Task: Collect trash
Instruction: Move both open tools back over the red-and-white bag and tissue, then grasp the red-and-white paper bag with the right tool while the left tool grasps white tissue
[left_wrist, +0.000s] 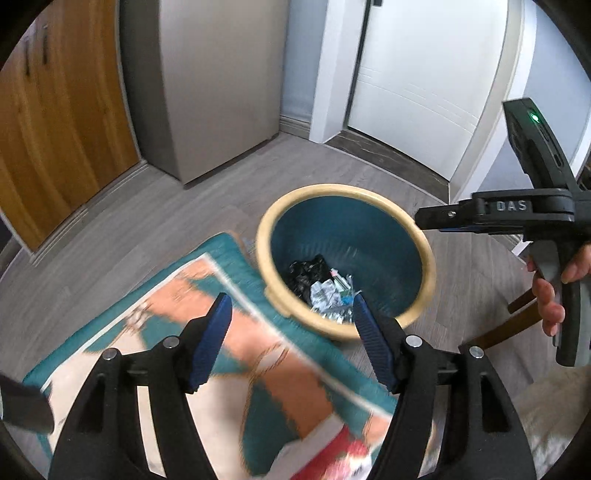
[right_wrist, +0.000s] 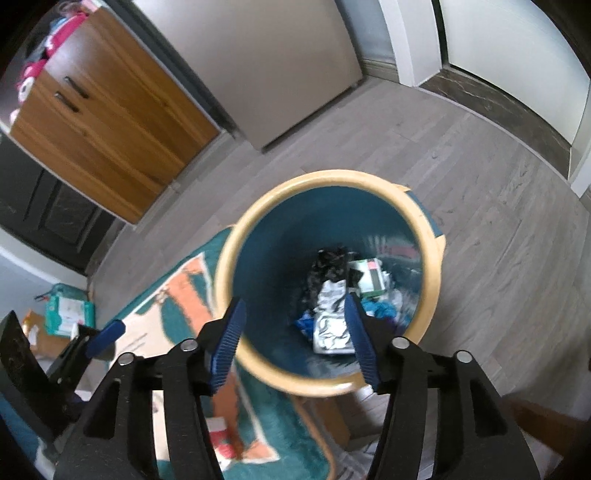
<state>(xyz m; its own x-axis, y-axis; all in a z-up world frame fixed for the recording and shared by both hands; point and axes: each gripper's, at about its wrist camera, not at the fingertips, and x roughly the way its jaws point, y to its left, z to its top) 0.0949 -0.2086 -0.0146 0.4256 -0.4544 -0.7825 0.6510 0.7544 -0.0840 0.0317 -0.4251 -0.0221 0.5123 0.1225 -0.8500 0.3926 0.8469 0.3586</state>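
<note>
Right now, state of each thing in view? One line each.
left gripper: open, nothing between the fingers
right gripper: open, empty, over the bin
trash bin: upright, no lid, trash at the bottom
silver wrapper: crumpled, lying in the bin
black bag: crumpled, in the bin
rug: flat, beside the bin
white door: closed

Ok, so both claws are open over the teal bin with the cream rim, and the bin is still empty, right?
Not quite. The bin is not empty: the right wrist view shows a crumpled silver wrapper, black plastic and a small white and green box lying at its bottom. The rest holds: the left claw and the right claw both stand open with nothing between their fingers.
</note>
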